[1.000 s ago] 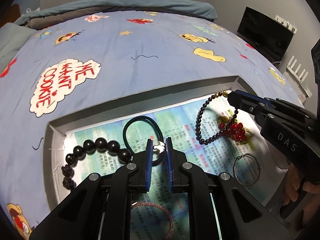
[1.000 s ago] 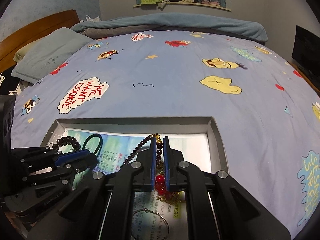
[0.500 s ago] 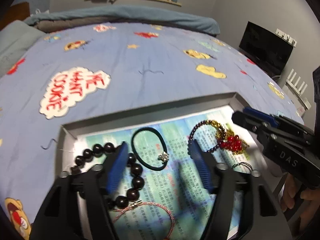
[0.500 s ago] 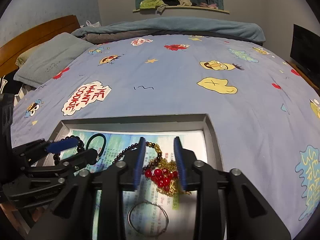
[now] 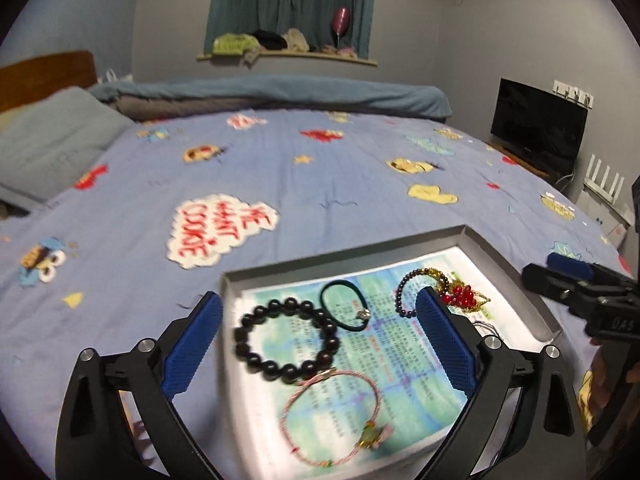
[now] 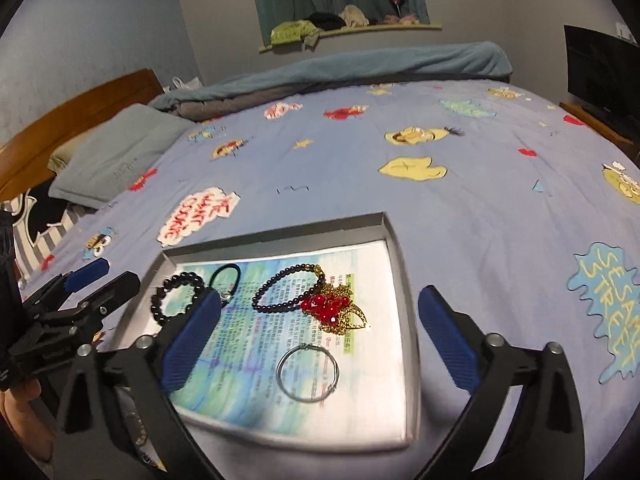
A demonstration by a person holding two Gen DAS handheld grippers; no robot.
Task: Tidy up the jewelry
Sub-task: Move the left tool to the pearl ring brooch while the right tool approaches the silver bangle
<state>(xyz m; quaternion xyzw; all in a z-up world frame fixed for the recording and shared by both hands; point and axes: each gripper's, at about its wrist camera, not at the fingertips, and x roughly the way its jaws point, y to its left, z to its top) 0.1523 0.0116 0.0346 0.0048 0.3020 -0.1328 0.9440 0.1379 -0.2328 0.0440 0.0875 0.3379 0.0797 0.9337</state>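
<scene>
**Left wrist view, then right: both grippers spread above the jewelry tray**

Left wrist view: the left gripper (image 5: 318, 338) is hovering with its jaws spread wide, gripping nothing. The grey tray (image 5: 496, 252) is lying on the blue bedspread (image 5: 320, 184), lined with a printed sheet (image 5: 400, 344) whose small text is too blurred to read. On the sheet, the black bead bracelet (image 5: 286, 340) is resting beside the black hair tie (image 5: 345, 305); the pink cord bracelet (image 5: 332, 418) is lying nearest the camera. The bedspread patch is reading "ME WANT COOKIE" (image 5: 222, 230). The right gripper (image 5: 568, 276) is showing at the right edge, its body bearing the letters "DAS". A dark screen (image 5: 538, 126) is standing by the wall.

Right wrist view: the right gripper (image 6: 318, 338) is holding its jaws wide apart, empty, above the tray (image 6: 394, 240). The dark small-bead bracelet (image 6: 286, 286) is touching the red-and-gold ornament (image 6: 332, 308); the thin metal ring (image 6: 307, 372) is lying apart, nearer the camera. "SESAME STREET" (image 6: 608, 308) is showing on the bedspread at right. The left gripper (image 6: 80, 288) is partly blocking the tray's left corner. A grey pillow (image 6: 120, 152) is lying against the wooden headboard (image 6: 80, 108).
</scene>
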